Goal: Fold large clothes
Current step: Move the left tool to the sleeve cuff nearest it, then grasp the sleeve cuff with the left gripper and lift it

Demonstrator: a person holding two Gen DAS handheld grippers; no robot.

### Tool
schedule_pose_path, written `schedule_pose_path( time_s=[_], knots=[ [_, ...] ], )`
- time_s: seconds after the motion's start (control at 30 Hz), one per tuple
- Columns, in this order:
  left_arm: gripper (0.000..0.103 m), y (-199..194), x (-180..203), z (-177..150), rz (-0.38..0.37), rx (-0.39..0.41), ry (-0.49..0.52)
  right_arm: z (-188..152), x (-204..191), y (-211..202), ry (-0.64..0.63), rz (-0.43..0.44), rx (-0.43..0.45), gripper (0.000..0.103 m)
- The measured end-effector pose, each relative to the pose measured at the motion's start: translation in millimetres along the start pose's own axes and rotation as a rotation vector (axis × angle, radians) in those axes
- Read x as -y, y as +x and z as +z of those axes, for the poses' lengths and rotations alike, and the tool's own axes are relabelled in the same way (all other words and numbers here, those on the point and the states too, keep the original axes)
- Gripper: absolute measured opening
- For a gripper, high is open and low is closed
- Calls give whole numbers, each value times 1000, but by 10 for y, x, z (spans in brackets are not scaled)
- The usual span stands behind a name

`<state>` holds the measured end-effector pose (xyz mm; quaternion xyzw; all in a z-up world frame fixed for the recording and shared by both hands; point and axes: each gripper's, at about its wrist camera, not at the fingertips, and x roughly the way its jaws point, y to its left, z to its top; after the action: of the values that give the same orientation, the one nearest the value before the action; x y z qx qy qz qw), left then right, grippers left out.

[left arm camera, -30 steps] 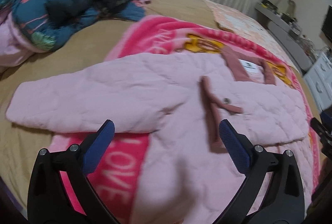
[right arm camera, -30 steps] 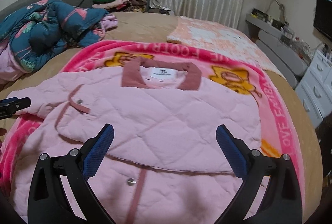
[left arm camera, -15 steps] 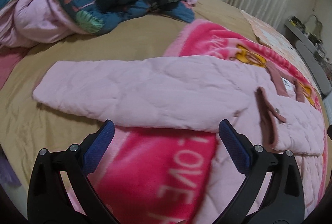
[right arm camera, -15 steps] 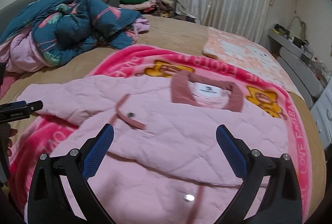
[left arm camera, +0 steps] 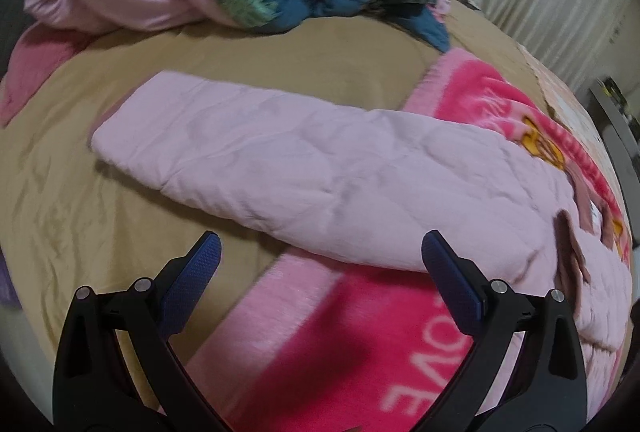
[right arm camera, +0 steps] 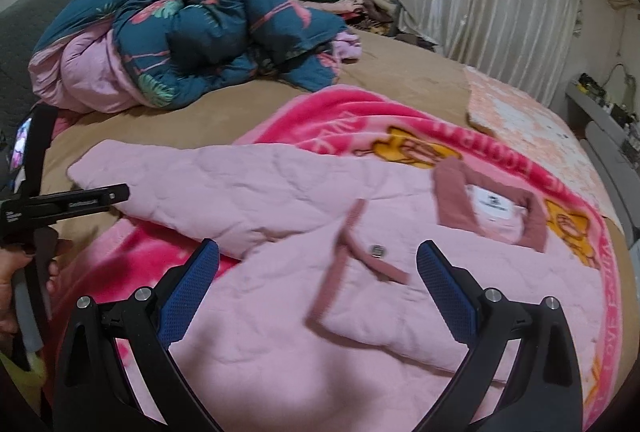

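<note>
Left wrist view: the left gripper, its blue-padded jaws spread wide and holding nothing, hangs just short of the near edge of a pink quilted jacket whose left sleeve stretches out across the tan bedsheet. The sleeve's long axis runs crosswise to the line of the fingers, cuff end off to the left and away, shoulder end off to the right where it meets the body of the garment on a bright pink blanket. In the right wrist view the right gripper is likewise fully open and empty, poised over the jacket's chest, where a folded-back front flap with a metal snap lies between its fingers and the dusty-rose collar sits beyond and to the right. The same view shows the left tool at the far left edge, near the cuff, which makes the left hand plainly the nearer one to the outstretched sleeve. Judged from this layout, the fold in prospect is the sleeve brought in over the body, a sweep toward the right along the sleeve's own length. A rumpled blue floral duvet lies well apart at the head of the bed.
</note>
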<state>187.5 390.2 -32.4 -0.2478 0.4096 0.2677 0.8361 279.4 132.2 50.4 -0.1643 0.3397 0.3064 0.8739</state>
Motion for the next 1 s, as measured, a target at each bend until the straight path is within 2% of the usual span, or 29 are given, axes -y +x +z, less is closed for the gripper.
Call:
schedule_pose_path(
  time_s=[0.3,0.63,0.67,0.7,0.77,0.8,0.87,1.0],
  knots=[
    [94,261,-458,99,19,-34,-165,85,-237,204,-8,48,-16,99],
    [94,598,-885,307,-1,9,-343,-81,5,277,52,30,-47,99],
    [90,614,-926,319,-8,16,-359,-98,43,272,59,27,-49,99],
    [69,620,-955,323,-3,20,-371,-124,94,260,70,23,-50,99],
    [36,617,-1005,336,55,30,-381,-166,191,230,87,10,-52,99],
    [28,579,-1018,340,29,52,-389,-190,252,209,96,3,-51,99],
    [15,461,-977,370,2,95,-372,-226,364,170,112,-11,-52,99],
    [9,28,-762,458,-33,222,-296,-307,590,59,152,-31,-46,99]
  ],
)
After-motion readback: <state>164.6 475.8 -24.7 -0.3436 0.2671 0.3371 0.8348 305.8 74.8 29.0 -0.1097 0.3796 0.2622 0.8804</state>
